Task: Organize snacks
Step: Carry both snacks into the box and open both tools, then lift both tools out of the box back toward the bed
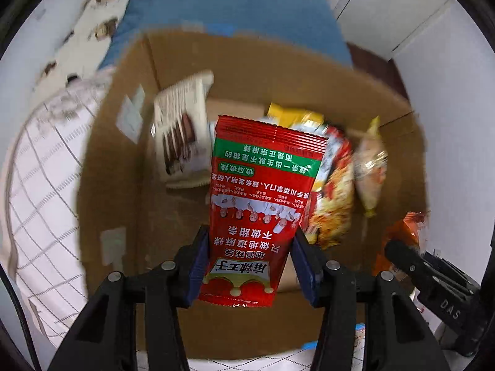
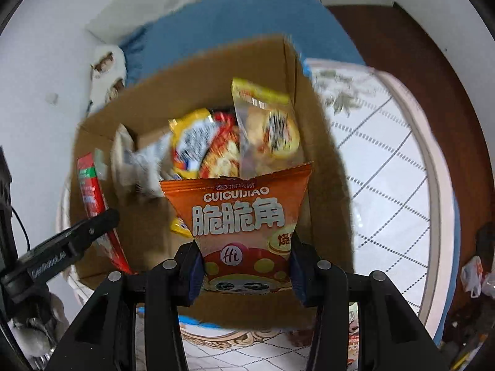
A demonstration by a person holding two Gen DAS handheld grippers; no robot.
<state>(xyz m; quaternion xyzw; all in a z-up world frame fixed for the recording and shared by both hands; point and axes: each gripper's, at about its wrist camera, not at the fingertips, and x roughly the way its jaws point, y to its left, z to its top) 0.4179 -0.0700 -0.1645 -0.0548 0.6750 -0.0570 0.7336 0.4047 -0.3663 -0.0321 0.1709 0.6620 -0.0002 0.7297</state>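
Note:
My left gripper [image 1: 250, 259] is shut on a red snack packet [image 1: 260, 191] with green band, held over the open cardboard box [image 1: 117, 142]. My right gripper [image 2: 246, 266] is shut on an orange CUICUIJIAO snack bag [image 2: 241, 216], held over the same box [image 2: 321, 167] at its near right side. Inside the box lie several snacks: a white chocolate-bar pack [image 1: 179, 136], a yellow bag [image 2: 193, 137], a red-orange chip bag [image 1: 334, 191] and a clear pouch [image 2: 269, 130]. The red packet also shows in the right wrist view [image 2: 91, 191], the orange bag in the left wrist view [image 1: 402, 235].
The box sits on a white checked quilt [image 2: 380, 167] beside a blue blanket [image 1: 222, 9]. A white patterned pillow [image 1: 92, 24] lies at the far left. White cupboards [image 1: 393, 15] and a dark wooden floor [image 2: 433, 61] lie beyond.

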